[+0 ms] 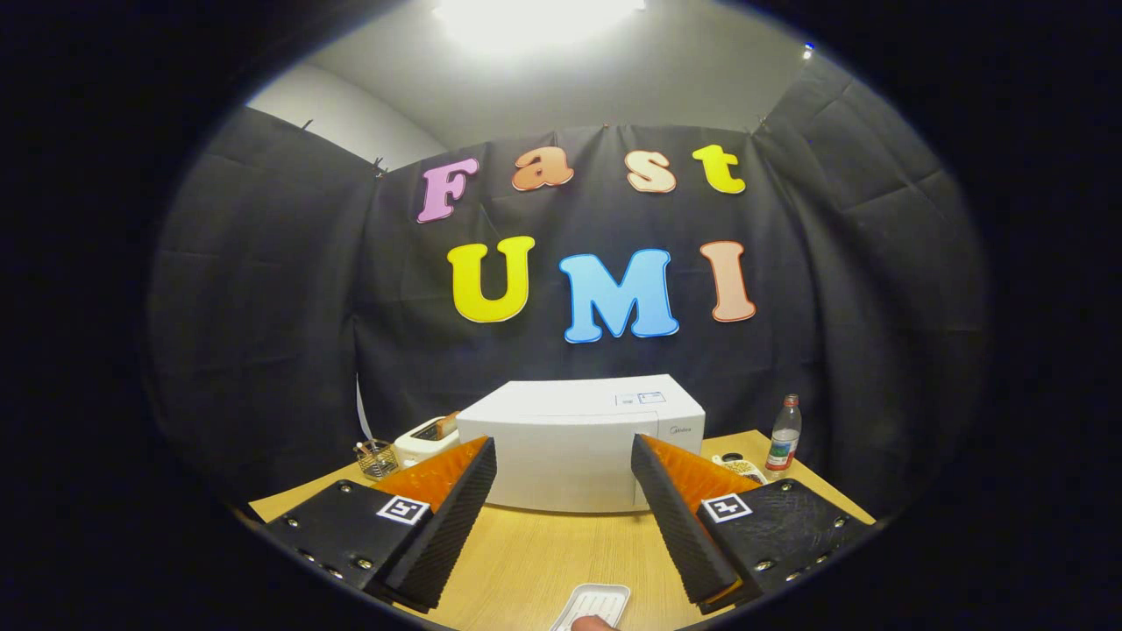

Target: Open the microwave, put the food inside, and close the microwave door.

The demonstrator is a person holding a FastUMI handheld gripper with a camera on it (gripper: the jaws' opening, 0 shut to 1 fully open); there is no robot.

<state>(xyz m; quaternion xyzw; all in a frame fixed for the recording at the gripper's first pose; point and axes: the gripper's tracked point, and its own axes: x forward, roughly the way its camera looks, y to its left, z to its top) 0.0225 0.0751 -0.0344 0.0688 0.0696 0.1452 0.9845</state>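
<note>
— Fingers (564, 517)?
— Spread wide, holding nothing, above the wooden surface (543, 552).
— Microwave (580, 443)?
— Door shut, at the far edge, beyond the fingers.
— Food?
— On a white tray (592, 606) at the near edge.

White microwave (574, 443) shut, food tray (594, 606) nearer

Little here can actually be read. The white microwave (570, 456) has a small grey brand mark (679, 430) on the upper right corner of its front, too small to make out. A pale sticker (644, 399) on its top is just as unreadable. The bottle (784, 436) beside it has a label (779, 456) whose print is blurred. The gripper (563, 443), fingers wide apart, bears two square black-and-white code markers (402, 509), one per finger, with no letters.
</note>
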